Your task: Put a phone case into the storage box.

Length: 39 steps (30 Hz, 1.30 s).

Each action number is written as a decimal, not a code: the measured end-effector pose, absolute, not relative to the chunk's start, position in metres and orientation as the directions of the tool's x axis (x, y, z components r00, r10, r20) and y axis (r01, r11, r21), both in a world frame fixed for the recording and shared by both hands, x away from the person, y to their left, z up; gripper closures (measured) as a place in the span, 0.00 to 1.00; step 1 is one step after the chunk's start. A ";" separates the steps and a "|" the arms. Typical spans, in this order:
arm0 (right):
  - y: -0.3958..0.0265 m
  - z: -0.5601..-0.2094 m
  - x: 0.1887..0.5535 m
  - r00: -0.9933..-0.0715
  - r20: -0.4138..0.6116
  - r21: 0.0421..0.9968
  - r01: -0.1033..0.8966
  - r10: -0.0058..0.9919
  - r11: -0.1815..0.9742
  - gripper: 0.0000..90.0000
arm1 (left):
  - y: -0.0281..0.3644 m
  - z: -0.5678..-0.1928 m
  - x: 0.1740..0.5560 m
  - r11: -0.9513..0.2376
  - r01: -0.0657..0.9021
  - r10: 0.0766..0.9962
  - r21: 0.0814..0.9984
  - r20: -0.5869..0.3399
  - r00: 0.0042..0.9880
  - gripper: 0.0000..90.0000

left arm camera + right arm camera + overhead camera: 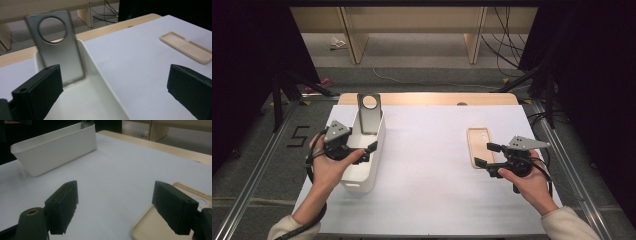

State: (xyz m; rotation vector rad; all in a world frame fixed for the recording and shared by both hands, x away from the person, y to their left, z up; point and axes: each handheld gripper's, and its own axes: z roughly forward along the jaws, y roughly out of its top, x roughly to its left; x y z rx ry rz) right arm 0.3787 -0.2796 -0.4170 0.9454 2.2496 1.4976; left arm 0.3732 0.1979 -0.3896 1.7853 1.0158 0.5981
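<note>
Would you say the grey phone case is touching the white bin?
Touching. The left gripper view shows the grey phone case standing inside the white bin, its lower edge on the bin's floor and its back leaning against the far wall.

White sheet covered worktop; bare wooden edge showed at far side. Pale wooden shelving stood beyond on grey floor. Black cables trailed at right rear. Black stand legs stood left of worktop. Numeral "5" marked floor at left. Small crumpled litter lay near shelving.
</note>
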 end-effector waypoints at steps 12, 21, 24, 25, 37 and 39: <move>-0.278 -0.418 0.380 -0.749 0.125 0.895 0.368 0.651 0.252 0.24 | 0.177 -0.397 0.315 -0.227 0.279 0.797 0.933 0.013 0.604 0.00; -0.275 -0.421 0.379 -0.752 0.128 0.892 0.372 0.646 0.256 0.24 | 0.173 -0.410 0.311 -0.268 0.294 0.784 0.917 0.030 0.620 0.00; -0.276 -0.421 0.379 -0.750 0.130 0.892 0.374 0.648 0.254 0.24 | 0.176 -0.410 0.312 -0.261 0.295 0.790 0.919 0.028 0.613 0.00; -0.276 -0.421 0.379 -0.750 0.130 0.892 0.374 0.649 0.254 0.24 | 0.176 -0.411 0.312 -0.258 0.295 0.790 0.920 0.025 0.612 0.00; -0.281 -0.422 0.384 -0.733 0.136 0.892 0.383 0.667 0.239 0.24 | 0.173 -0.413 0.314 -0.262 0.293 0.772 0.920 0.017 0.636 0.01; -0.283 -0.424 0.386 -0.726 0.142 0.887 0.395 0.673 0.239 0.24 | 0.172 -0.413 0.314 -0.266 0.293 0.769 0.918 0.019 0.639 0.02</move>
